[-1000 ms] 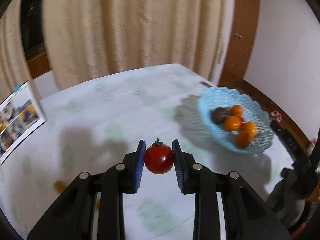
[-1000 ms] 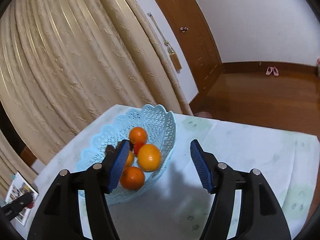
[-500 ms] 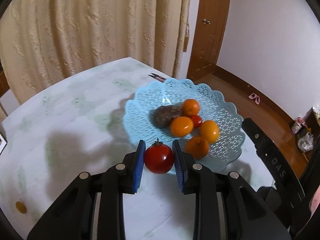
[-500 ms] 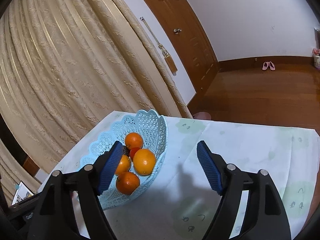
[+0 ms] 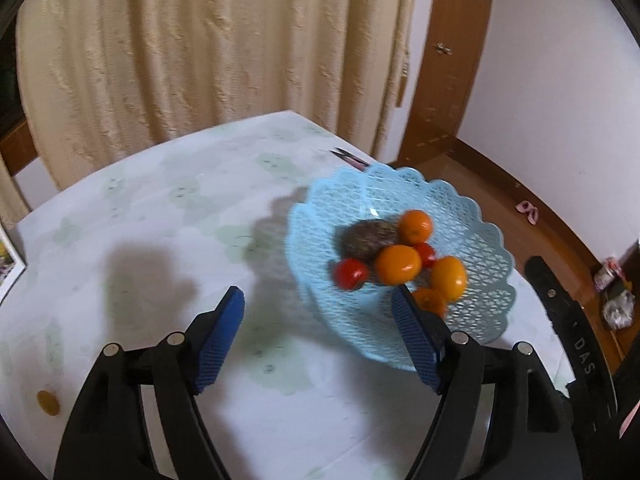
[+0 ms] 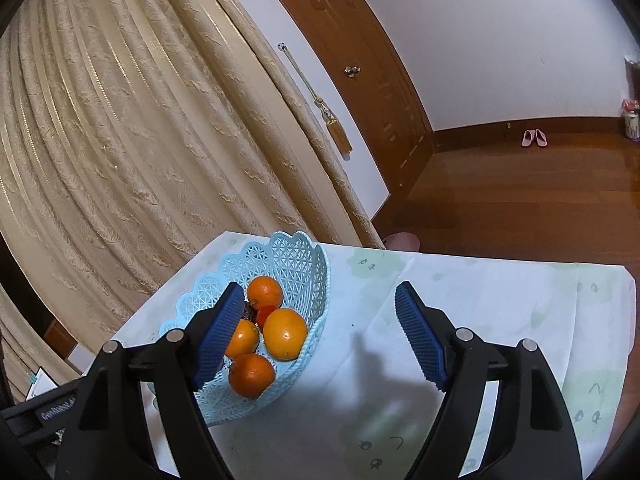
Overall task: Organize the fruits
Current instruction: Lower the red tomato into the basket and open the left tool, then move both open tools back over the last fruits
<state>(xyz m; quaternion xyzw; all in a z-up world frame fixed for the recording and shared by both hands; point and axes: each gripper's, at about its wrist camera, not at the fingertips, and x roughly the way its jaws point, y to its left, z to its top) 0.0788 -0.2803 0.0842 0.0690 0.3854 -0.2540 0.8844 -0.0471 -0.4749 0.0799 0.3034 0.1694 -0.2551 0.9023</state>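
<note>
The tomato (image 5: 351,274) lies in the blue basket (image 5: 476,216), at the near-left edge of the fruit pile and touching the dark brown fruit (image 5: 370,237) behind it. Around these sit four oranges: one at the back (image 5: 415,226), one in the middle (image 5: 398,265), one to the right (image 5: 449,277) and one at the front (image 5: 430,302), partly hidden by the gripper's right pad. A smaller red fruit (image 5: 425,253) shows between the oranges. The basket stands on the table (image 5: 180,216), near its far right corner, with a dark thin object (image 5: 347,157) just behind the rim. The left gripper (image 5: 318,332) has just been opening; its jaws stand wide apart with nothing between them, angled down over the cloth just before the basket. The right gripper (image 6: 320,336) also stands wide with nothing in its jaws, low over the table with the basket (image 6: 304,256) at its left finger. A small orange disc (image 5: 48,402) lies on the cloth at the near left, and a curtain (image 5: 200,48) hangs behind.
</note>
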